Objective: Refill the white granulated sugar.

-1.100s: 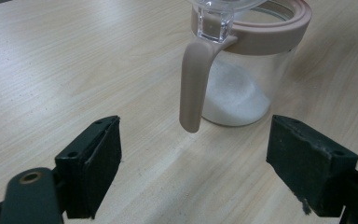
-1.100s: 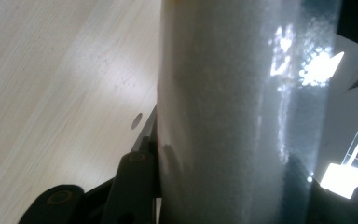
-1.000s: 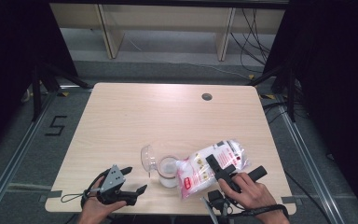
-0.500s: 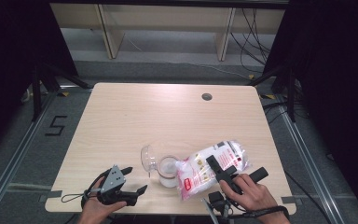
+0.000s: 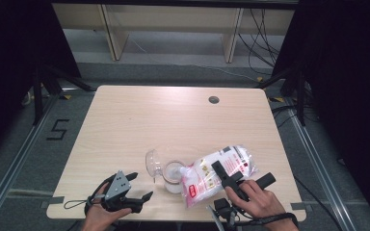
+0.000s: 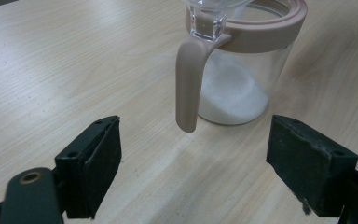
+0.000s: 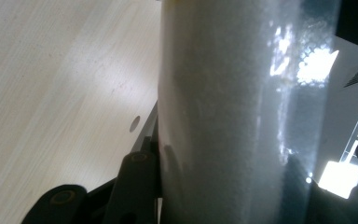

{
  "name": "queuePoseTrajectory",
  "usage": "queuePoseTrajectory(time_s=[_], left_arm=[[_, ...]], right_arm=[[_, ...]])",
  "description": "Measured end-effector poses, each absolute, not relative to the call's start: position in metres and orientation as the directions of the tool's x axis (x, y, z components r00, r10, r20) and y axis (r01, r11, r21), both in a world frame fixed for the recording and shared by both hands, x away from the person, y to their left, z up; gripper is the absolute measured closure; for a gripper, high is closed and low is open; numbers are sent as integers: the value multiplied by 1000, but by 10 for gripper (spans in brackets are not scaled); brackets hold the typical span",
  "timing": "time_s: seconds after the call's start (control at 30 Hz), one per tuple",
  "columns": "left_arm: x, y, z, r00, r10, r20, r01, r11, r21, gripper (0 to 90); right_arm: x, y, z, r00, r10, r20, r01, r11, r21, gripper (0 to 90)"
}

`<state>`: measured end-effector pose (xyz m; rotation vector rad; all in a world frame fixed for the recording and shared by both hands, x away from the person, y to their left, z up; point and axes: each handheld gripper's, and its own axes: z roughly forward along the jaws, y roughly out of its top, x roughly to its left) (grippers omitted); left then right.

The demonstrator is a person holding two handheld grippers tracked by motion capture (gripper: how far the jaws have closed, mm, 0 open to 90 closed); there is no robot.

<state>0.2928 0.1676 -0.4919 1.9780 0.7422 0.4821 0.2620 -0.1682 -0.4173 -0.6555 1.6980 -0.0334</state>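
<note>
A clear glass jar (image 5: 173, 177) with a pink rim and handle stands near the table's front edge, its clear lid (image 5: 152, 162) flipped up to the left. White granules cover its bottom. A plastic bag of white granules (image 5: 220, 172) with red print lies tilted, its lower corner over the jar's mouth. My right gripper (image 5: 241, 174) is shut on that bag (image 7: 242, 112), one jaw on each side. My left gripper (image 5: 142, 186) stays open, low at the front left. In the left gripper view it (image 6: 193, 163) faces the jar (image 6: 237, 79) and its handle (image 6: 189, 79), with nothing between the pads.
The light wooden table (image 5: 173, 120) has a round cable hole (image 5: 214, 99) at the back right. Shelving stands on the floor beyond the far edge. Dark curtains hang on both sides.
</note>
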Motion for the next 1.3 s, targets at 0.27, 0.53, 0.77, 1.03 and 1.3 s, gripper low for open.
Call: queuePoseTrajectory(time_s=[0.27,0.53,0.77,1.03,1.3], left_arm=[[293,168,-492,737,676,28,306,-370,877,175],[293,168,-492,740,671,43,296,-383,875,175],[290,167,-492,732,681,23,320,-372,871,175],[290,167,-492,729,684,23,322,-373,870,174],[290,166,-492,730,683,24,321,-373,871,175]], right_arm=[[261,-172,-418,-103,-419,-902,-380,855,-353,688],[259,-167,-419,-98,-446,-890,-400,836,-375,688],[262,-169,-418,-90,-433,-897,-416,835,-361,689],[261,-175,-417,-106,-417,-903,-393,852,-347,690],[258,-172,-417,-104,-420,-902,-391,851,-352,690]])
